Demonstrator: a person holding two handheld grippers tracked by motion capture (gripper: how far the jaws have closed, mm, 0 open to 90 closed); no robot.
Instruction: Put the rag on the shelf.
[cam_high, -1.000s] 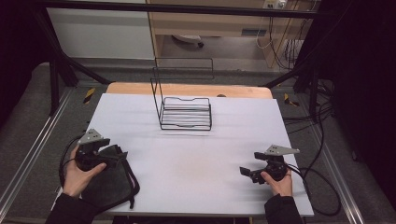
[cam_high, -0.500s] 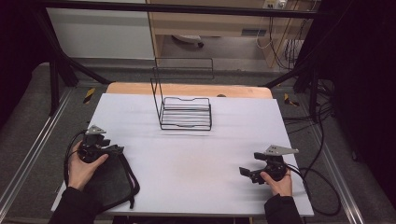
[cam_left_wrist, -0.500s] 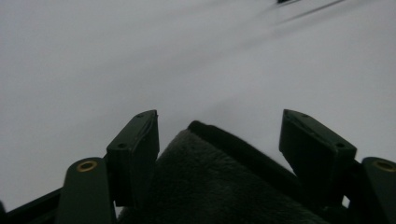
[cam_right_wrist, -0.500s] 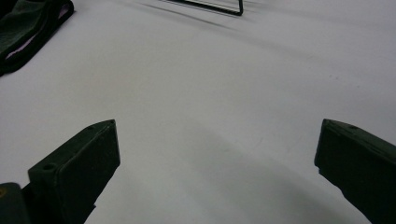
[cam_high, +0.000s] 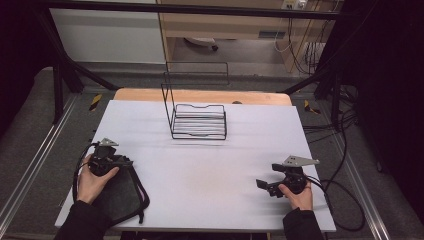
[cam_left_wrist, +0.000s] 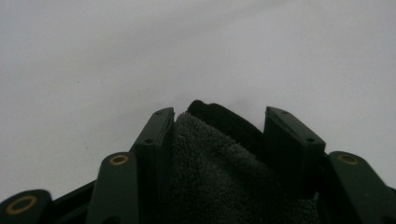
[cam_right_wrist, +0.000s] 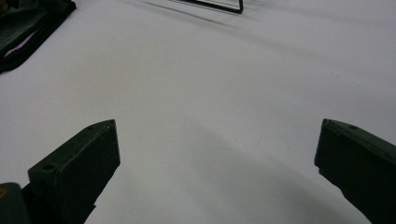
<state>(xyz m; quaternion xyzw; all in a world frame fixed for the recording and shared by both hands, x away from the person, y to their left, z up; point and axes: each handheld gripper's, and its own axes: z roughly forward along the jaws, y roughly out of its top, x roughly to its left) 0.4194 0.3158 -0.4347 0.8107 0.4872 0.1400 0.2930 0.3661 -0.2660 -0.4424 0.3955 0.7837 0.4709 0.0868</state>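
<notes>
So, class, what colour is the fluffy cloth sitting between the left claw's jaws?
Dark grey with a black edge: the cloth shows best in the left gripper view.

We count one white table (cam_high: 200, 200), and on it one black wire rack (cam_high: 199, 121) standing toward the far side. We count one dark cloth (cam_high: 117, 192) with a black cord border at the near left corner. We count two grippers: the left gripper (cam_high: 119, 161) and the right gripper (cam_high: 264, 186). We count two hands holding them, the left hand (cam_high: 95, 176) and the right hand (cam_high: 298, 196).
</notes>
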